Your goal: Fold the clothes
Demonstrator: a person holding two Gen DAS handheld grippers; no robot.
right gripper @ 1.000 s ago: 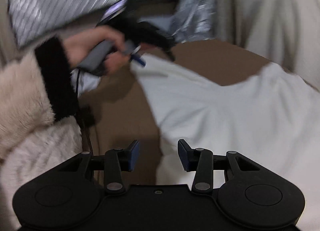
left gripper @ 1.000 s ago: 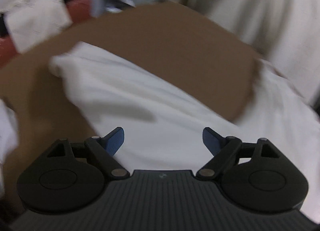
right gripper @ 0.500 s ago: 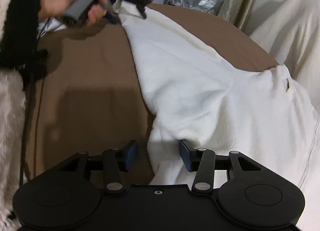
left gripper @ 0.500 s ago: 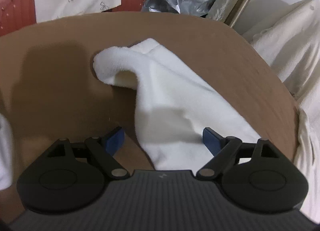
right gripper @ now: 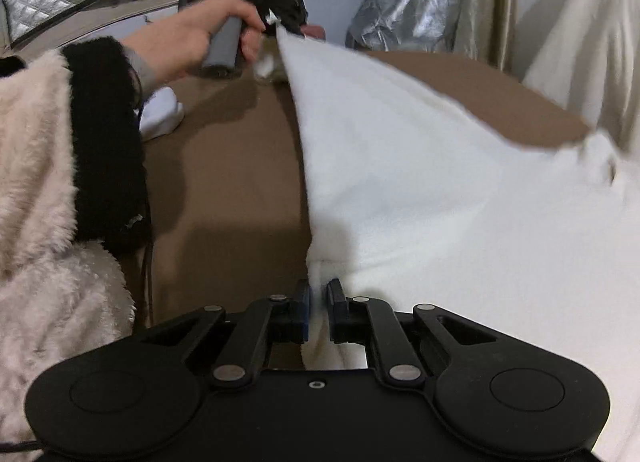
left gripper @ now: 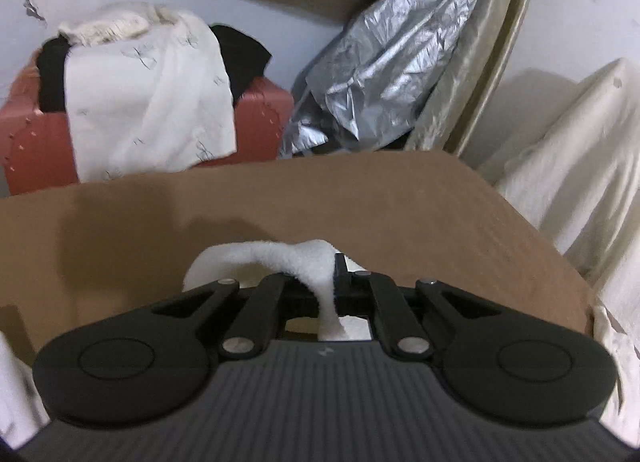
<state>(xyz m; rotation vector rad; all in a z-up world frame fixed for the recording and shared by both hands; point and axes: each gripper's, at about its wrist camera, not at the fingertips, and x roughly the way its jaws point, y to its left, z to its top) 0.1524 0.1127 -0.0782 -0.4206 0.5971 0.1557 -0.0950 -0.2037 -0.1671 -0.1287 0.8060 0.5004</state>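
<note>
A white fleece garment (right gripper: 420,182) lies across the brown table (right gripper: 224,182), its left edge pulled taut and raised. My right gripper (right gripper: 319,294) is shut on the near end of that edge. In the right wrist view the left gripper (right gripper: 280,24), held by a hand (right gripper: 192,42), pinches the far end above the table. In the left wrist view my left gripper (left gripper: 331,276) is shut on a fold of the white garment (left gripper: 280,258), which loops over its fingers. The rest of the garment is hidden under the gripper body there.
Beyond the table (left gripper: 360,202) stand a red suitcase (left gripper: 260,122) draped with white cloth (left gripper: 148,102), a silver foil cover (left gripper: 392,74) and a cream-covered piece of furniture (left gripper: 580,166). A fluffy pale sleeve (right gripper: 40,182) with a black cuff fills the left of the right wrist view. A small white item (right gripper: 160,118) lies on the table.
Both grippers have gone from open to shut on the garment's edge. The left one has lifted its end up off the table, stretching the edge between them.
</note>
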